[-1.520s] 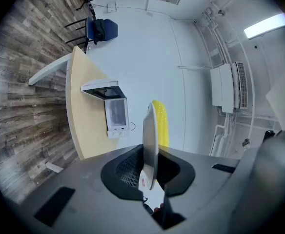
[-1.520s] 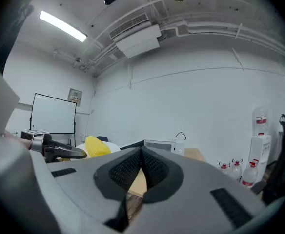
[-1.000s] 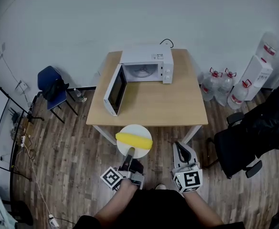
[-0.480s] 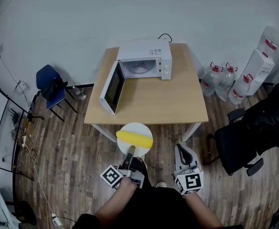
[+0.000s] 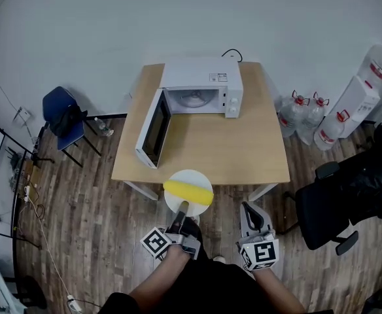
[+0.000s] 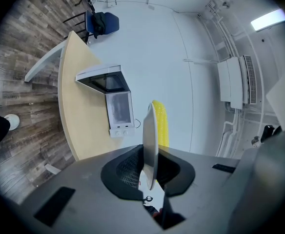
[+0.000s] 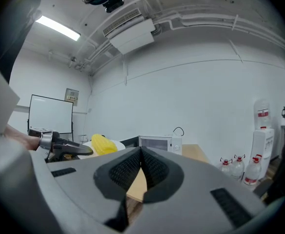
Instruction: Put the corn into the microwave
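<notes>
Head view: the left gripper [image 5: 182, 209] is gripping the near rim of a white plate [image 5: 180, 177], and the corn cob [image 5: 188, 191] is lying across that plate. The plate seems to be hovering at the near edge of the wooden table [image 5: 243, 150], though the overlap is hard to judge from this steep angle. The white microwave [image 5: 202, 87] is sitting at the table's far side with its door [image 5: 153, 131] swinging wide open to the left. The right gripper [image 5: 252, 216] is hanging beside the left one, over the floor.

Left gripper view: the jaws are pinching the plate [image 6: 150, 145], seen edge-on, with the corn [image 6: 160, 123] riding on its right face; the microwave [image 6: 118, 108] is showing beyond.

Right gripper view: the jaws of the right gripper [image 7: 140, 152] are pressing together with nothing between them. The corn [image 7: 102, 143] is sitting to the left, the microwave [image 7: 154, 141] ahead, and water bottles [image 7: 240, 167] are standing at the right.
</notes>
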